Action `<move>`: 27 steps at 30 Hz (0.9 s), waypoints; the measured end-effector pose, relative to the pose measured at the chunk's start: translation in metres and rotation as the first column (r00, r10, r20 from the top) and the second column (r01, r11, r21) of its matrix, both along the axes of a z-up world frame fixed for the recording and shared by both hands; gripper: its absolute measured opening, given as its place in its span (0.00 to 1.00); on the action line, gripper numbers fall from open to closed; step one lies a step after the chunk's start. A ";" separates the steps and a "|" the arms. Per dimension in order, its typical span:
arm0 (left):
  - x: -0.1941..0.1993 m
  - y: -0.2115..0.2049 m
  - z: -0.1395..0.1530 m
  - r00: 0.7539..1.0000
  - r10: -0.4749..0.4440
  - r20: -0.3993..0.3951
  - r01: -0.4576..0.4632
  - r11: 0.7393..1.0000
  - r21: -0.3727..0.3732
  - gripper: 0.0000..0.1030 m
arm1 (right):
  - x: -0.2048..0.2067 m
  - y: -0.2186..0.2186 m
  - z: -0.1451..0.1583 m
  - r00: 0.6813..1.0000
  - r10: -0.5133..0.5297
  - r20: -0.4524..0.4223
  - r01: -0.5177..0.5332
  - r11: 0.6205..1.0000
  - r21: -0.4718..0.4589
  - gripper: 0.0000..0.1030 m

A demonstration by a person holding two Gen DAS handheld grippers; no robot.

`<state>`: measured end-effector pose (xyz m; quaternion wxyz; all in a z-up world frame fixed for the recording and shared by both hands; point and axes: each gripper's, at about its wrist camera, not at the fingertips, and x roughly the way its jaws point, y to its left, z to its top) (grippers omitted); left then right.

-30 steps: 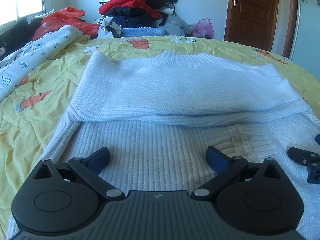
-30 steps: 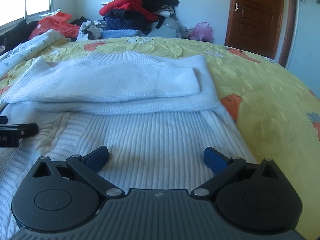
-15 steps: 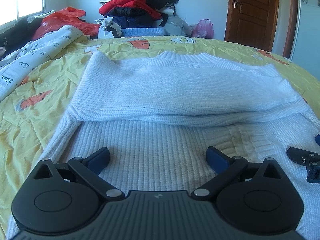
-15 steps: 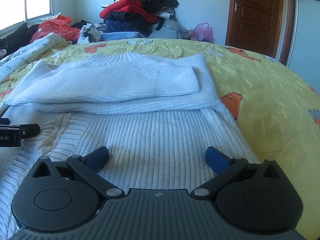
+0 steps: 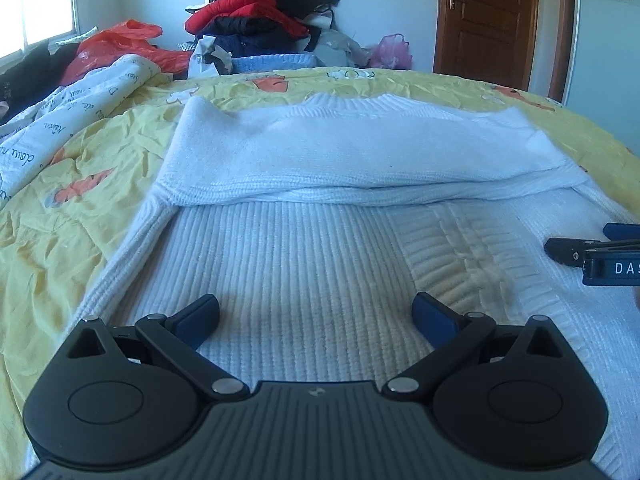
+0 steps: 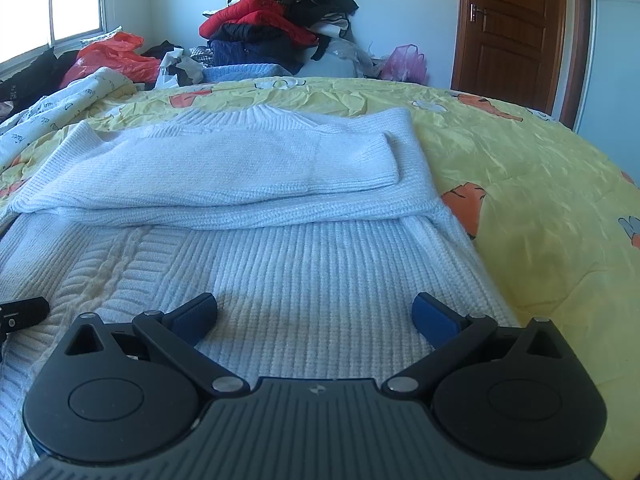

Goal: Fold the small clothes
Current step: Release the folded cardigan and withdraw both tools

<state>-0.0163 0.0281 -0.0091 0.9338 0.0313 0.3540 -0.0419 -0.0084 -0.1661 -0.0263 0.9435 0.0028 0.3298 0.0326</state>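
A white ribbed knit sweater (image 5: 320,248) lies flat on the yellow bedspread (image 5: 80,208), with both sleeves (image 5: 360,160) folded across its chest. It also shows in the right wrist view (image 6: 312,264), sleeve cuff (image 6: 360,160) on top. My left gripper (image 5: 316,316) is open and empty, low over the sweater's lower left part. My right gripper (image 6: 314,314) is open and empty, low over the lower right part. The right gripper's tip (image 5: 592,254) shows at the left view's right edge; the left gripper's tip (image 6: 22,312) shows at the right view's left edge.
A pile of clothes (image 5: 264,20) and a red plastic bag (image 5: 116,46) sit beyond the bed's far edge. A white printed quilt (image 5: 68,120) lies at the left. A brown door (image 5: 488,20) stands at the back right. Bare bedspread (image 6: 540,208) extends to the sweater's right.
Both grippers have risen and tilted slightly, staying open over the sweater. The right gripper has shifted a little further onto the sweater. The sweater has not moved.
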 end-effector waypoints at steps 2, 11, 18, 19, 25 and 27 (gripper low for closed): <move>0.000 0.000 0.000 1.000 0.001 0.001 -0.001 1.000 -0.004 1.00 | 0.000 0.000 0.000 1.000 0.000 0.000 0.000 1.000 0.000 0.98; 0.000 0.001 0.000 1.000 0.001 0.001 -0.001 1.000 -0.006 1.00 | -0.001 0.000 0.000 1.000 0.000 0.000 0.000 1.000 0.001 0.98; 0.000 0.001 0.000 1.000 0.001 0.001 -0.001 1.000 -0.006 1.00 | -0.005 0.001 0.001 1.000 -0.014 0.008 0.014 1.000 -0.012 0.98; -0.002 0.002 0.000 1.000 0.000 0.001 0.000 1.000 -0.007 1.00 | -0.007 0.001 0.001 1.000 -0.015 0.007 0.015 1.000 -0.013 0.98; -0.001 0.002 0.000 1.000 0.000 0.002 0.000 1.000 -0.008 1.00 | -0.042 -0.003 0.001 1.000 0.002 0.007 -0.002 1.000 -0.010 0.98; -0.001 0.002 0.000 1.000 0.001 0.002 -0.001 1.000 -0.009 1.00 | -0.058 -0.006 0.000 1.000 0.010 0.009 -0.010 1.000 -0.008 0.98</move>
